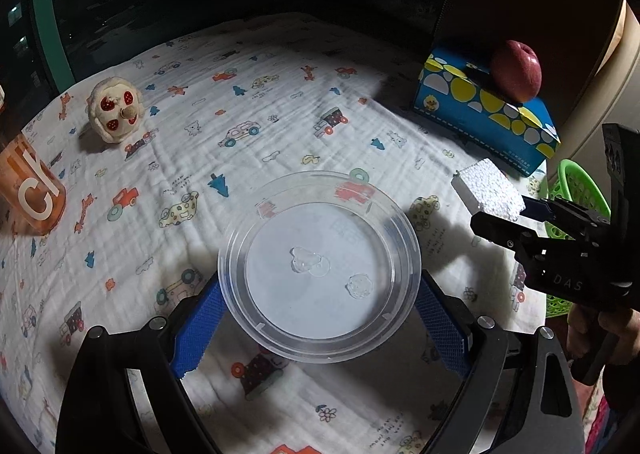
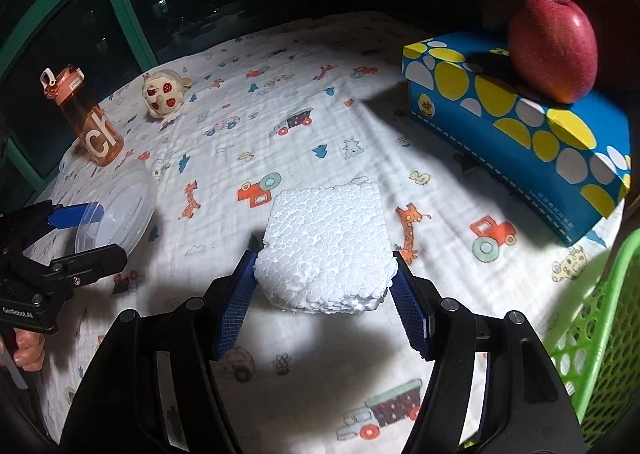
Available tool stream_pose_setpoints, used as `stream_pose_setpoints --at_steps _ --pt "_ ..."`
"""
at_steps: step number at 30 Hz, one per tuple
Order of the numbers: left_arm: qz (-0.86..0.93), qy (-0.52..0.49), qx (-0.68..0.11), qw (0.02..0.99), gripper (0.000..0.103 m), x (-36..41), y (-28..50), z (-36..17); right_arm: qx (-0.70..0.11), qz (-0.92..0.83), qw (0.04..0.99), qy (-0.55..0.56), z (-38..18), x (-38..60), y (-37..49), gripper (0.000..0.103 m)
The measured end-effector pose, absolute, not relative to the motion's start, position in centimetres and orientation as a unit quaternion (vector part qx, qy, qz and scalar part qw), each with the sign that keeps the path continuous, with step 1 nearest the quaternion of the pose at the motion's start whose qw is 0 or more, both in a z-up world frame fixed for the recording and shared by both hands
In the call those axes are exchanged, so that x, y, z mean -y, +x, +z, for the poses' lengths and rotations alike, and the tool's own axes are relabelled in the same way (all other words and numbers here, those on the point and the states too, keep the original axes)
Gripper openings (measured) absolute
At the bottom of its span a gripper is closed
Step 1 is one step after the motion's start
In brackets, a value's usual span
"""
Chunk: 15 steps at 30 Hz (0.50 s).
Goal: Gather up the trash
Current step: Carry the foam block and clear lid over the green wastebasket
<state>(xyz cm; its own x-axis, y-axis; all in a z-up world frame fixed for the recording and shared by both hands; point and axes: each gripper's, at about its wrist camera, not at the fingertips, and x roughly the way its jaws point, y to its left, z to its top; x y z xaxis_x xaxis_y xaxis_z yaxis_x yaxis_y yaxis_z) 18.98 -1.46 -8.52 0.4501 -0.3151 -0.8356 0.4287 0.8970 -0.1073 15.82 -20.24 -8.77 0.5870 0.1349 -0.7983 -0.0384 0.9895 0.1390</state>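
Note:
A clear round plastic lid (image 1: 320,221) hangs a little above the patterned cloth, and my left gripper (image 1: 320,294) is shut on it with a blue pad against each side of its rim. A few water drops lie on the lid. A white foam block (image 2: 326,221) sits between the blue pads of my right gripper (image 2: 325,258), which is shut on it just above the cloth. The left wrist view shows the foam block (image 1: 490,189) in the right gripper (image 1: 504,213) at the right edge. In the right wrist view, the left gripper (image 2: 106,232) holds the lid (image 2: 132,189) at the far left.
A green mesh basket (image 2: 592,334) stands at the table's right edge. A blue tissue box (image 2: 520,133) with a red apple (image 2: 554,45) on it lies at the back right. An orange bottle (image 2: 90,125) and a small plush toy (image 2: 164,93) stand at the back left.

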Motion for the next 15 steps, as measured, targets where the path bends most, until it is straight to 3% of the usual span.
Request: stream_pose_setpoints --at_steps 15 --pt "-0.265 0.076 -0.456 0.846 0.088 6.3 14.8 -6.6 -0.416 0.005 0.906 0.076 -5.1 25.0 7.6 0.065"
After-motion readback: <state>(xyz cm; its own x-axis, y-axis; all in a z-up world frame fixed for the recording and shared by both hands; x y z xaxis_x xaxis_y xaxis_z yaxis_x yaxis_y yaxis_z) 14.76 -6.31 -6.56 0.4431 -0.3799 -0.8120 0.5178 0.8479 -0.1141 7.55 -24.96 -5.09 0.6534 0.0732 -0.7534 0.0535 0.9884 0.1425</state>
